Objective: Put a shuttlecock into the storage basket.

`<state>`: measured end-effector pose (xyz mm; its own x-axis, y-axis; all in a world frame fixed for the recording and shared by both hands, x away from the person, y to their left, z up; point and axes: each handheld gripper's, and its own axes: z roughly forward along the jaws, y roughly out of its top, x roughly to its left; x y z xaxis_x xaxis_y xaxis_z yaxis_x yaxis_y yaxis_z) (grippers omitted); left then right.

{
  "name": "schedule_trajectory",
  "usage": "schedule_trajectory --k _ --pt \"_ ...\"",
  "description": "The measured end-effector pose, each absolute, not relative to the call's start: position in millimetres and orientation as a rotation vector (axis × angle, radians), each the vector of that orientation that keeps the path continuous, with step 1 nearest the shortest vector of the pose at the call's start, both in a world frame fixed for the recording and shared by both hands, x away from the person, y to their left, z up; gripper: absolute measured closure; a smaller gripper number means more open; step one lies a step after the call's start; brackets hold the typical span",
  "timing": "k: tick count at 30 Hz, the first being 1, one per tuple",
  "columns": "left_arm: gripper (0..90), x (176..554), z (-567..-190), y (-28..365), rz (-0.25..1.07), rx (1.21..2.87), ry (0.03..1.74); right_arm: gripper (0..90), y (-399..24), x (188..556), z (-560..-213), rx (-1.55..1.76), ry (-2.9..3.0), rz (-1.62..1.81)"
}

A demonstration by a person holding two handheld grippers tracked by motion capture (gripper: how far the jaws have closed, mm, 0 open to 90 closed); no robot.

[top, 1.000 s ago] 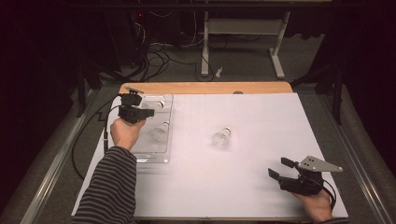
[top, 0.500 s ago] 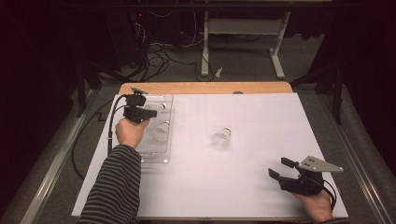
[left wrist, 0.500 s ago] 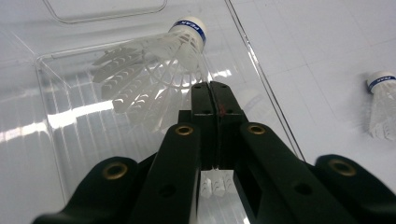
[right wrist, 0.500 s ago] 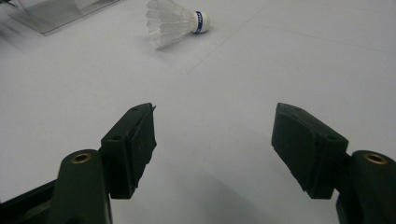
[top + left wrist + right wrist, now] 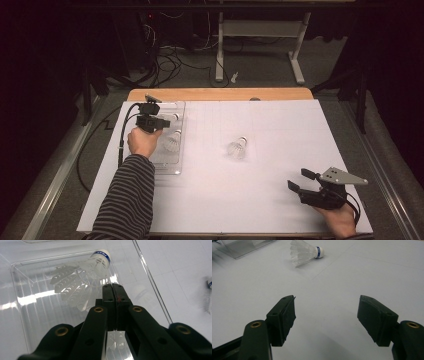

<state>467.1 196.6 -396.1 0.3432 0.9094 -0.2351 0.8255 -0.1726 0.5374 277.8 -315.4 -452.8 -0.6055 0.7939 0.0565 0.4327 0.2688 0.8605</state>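
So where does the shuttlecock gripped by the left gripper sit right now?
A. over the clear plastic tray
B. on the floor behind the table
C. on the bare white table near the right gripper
A: the left gripper is shut on a shuttlecock by its feathers, above the clear tray.

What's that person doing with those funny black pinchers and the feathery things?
A person is putting shuttlecocks into a clear plastic tray. The left gripper is pinched shut on the feathers of a shuttlecock and holds it over the tray. A second shuttlecock lies at the tray's far end. A loose shuttlecock lies on the white table, out in the middle. The right gripper is open near the table's front edge, holding nothing.
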Motion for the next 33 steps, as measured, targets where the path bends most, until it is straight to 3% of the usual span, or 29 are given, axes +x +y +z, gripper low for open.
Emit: schedule_trajectory --k 19,22,33 --pt "88.1 472 -405 192 0.181 2.049 1.535 31.5 -316 277 -452 1.113 2.148 1.272" --pt "78.8 472 -406 192 0.157 2.05 1.547 31.5 -316 277 -452 1.114 2.146 1.272" --pt "63.3 463 -398 197 0.211 2.063 1.555 31.5 -316 277 -452 1.112 2.145 1.269"
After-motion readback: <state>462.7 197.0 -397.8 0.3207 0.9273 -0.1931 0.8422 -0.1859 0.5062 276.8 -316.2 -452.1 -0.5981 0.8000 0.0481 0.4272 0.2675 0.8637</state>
